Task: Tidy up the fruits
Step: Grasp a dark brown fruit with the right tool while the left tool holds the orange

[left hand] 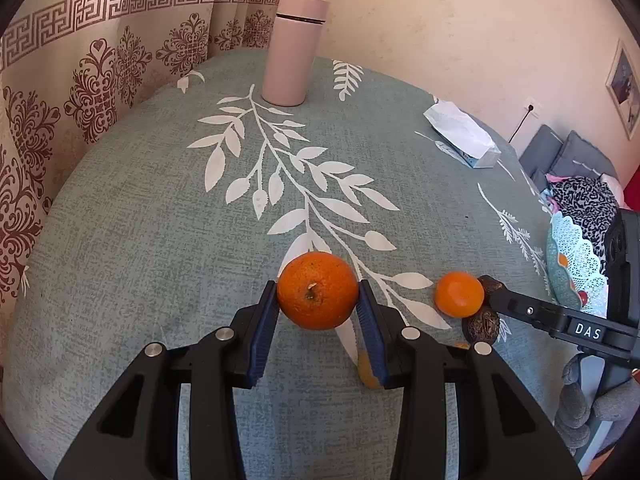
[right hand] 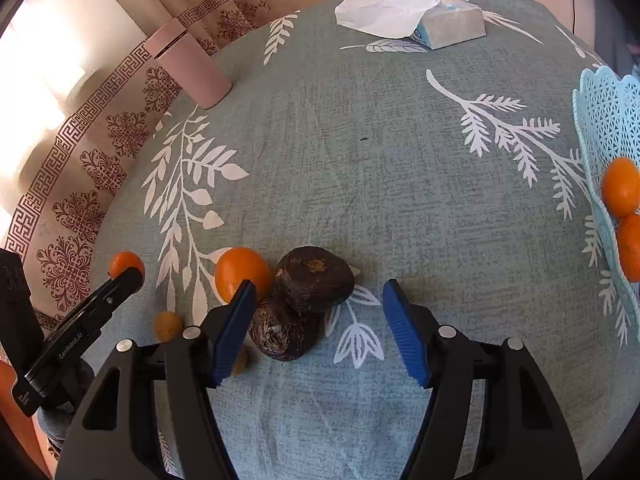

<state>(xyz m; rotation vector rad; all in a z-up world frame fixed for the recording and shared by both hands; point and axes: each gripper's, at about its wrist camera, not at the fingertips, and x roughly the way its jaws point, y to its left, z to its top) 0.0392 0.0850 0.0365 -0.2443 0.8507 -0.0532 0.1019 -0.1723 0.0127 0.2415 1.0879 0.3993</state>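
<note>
Orange (left hand: 317, 295) sits clamped in left gripper (left hand: 319, 304); right gripper (right hand: 318, 309), wide, may nudge the 9 o'clock mandarin (right hand: 240, 274) off-bench.

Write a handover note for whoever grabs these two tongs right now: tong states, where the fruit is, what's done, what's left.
Left tongs: shut on the large orange, above the leaf-print tablecloth.
Right tongs: open, nothing gripped, over the two dark wrinkled fruits.
Done: two small oranges lie in the pale blue lattice basket.
Left: the large orange, the small orange beside the dark fruits, both dark fruits and two small yellowish fruits.
</note>
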